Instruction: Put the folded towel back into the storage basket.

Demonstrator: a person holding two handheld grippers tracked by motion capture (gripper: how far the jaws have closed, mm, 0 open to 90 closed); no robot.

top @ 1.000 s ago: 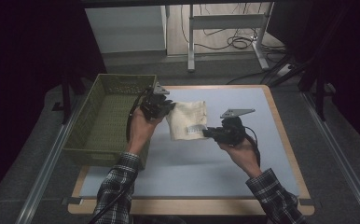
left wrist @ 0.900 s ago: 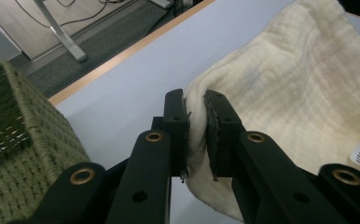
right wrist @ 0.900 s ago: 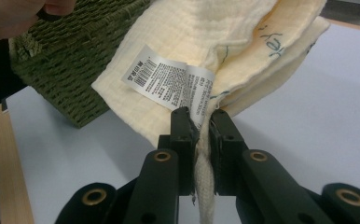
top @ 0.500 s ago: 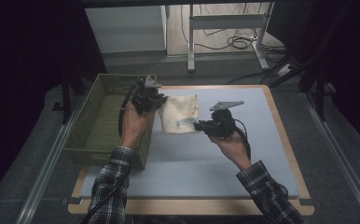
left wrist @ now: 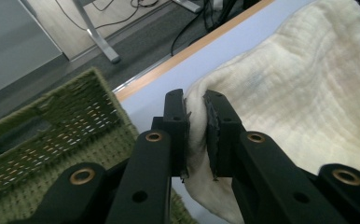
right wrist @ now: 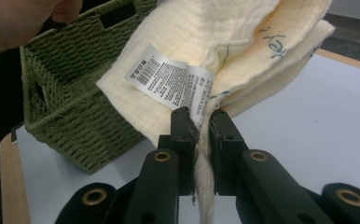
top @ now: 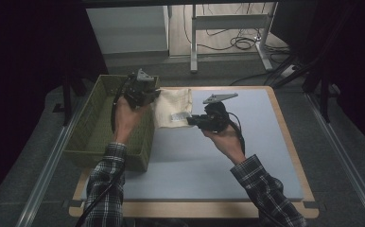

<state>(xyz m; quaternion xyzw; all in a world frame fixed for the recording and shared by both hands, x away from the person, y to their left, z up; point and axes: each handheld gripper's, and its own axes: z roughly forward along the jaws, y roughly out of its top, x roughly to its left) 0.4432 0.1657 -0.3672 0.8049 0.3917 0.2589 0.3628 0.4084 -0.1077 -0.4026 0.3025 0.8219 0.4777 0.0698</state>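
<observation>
Holding a folded cream cloth (top: 172, 108) between both tongs, near the bench's far-left corner.

Left tongs (left wrist: 196, 123) clench the cloth's edge just beside the green woven basket (top: 95, 130); right tongs (right wrist: 200, 133) clench the folded edge by its white label (right wrist: 169, 83). The cloth hangs stretched between them over the bench (top: 247, 156), close to the basket's rim.

Green basket (top: 106, 124) takes the table's left edge; its tall right wall blocks level passage there, entry from above only. Folded cloth (top: 173, 106) hangs just beside that wall, narrowing the gap. Blue table top (top: 247, 156) right of and nearer than the cloth lies bare.
</observation>
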